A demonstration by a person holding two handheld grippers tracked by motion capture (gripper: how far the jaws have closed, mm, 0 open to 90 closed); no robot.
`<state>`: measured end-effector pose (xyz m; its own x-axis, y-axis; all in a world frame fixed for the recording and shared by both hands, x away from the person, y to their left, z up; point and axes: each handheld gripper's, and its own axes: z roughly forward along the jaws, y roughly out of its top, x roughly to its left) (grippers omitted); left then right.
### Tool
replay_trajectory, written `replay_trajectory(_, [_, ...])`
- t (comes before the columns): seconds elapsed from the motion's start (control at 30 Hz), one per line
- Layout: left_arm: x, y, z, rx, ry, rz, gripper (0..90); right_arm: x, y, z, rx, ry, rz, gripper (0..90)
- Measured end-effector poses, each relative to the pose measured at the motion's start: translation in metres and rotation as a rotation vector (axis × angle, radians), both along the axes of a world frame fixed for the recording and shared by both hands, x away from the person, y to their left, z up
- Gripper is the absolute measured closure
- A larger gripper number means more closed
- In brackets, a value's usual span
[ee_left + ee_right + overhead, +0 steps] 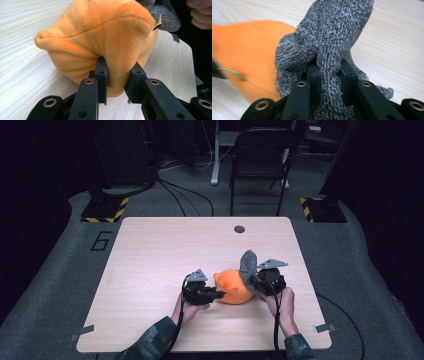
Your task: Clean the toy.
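Two matte black two-jaw grippers, left (218, 294) and right (252, 281), each topped by a grey three-cornered plate; brass-ringed screw holes along jaw arms; trailing black cables; camouflage-patterned green sleeves (155, 342) at both wrists.

Wood table (150, 270), black chair (260, 155) behind, floor cables (190, 195).

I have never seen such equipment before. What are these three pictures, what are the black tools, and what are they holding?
A person sits at a wooden table and holds a hand tool in each hand; there is no robot arm. Each tool is a gripper with two black jaws. The high view looks down from above. The two other pictures come from cameras that ride on each gripper. The left gripper is shut on a fold of an orange plush item. The right gripper is shut on a grey fuzzy cloth, which touches the orange item.
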<state>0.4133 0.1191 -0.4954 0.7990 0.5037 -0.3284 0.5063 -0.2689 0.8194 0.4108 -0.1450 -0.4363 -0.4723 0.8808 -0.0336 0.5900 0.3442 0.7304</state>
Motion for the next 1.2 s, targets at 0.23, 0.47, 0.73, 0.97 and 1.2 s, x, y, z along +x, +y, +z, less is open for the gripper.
replay_trajectory(0.23, [0.0,-0.001,-0.001,-0.007,0.0,-0.004,73.6,0.012,-0.014,-0.023,-0.014,0.065,-0.061,74.2])
replay_trajectory(0.47, [-0.001,0.0,-0.001,-0.008,-0.001,0.0,73.6,0.023,-0.019,-0.046,-0.078,0.13,-0.098,74.2])
replay_trajectory(0.73, [-0.001,0.0,0.0,-0.007,0.002,-0.003,73.4,0.028,-0.015,-0.059,-0.131,0.158,-0.088,74.0])
replay_trajectory(0.97, [0.0,0.001,0.0,-0.012,0.005,0.002,73.3,0.022,-0.026,-0.033,-0.062,0.104,-0.119,73.9])
replay_trajectory(1.2, [-0.001,0.0,0.0,-0.011,0.0,-0.001,73.1,-0.006,-0.015,0.027,0.092,-0.051,-0.022,73.8])
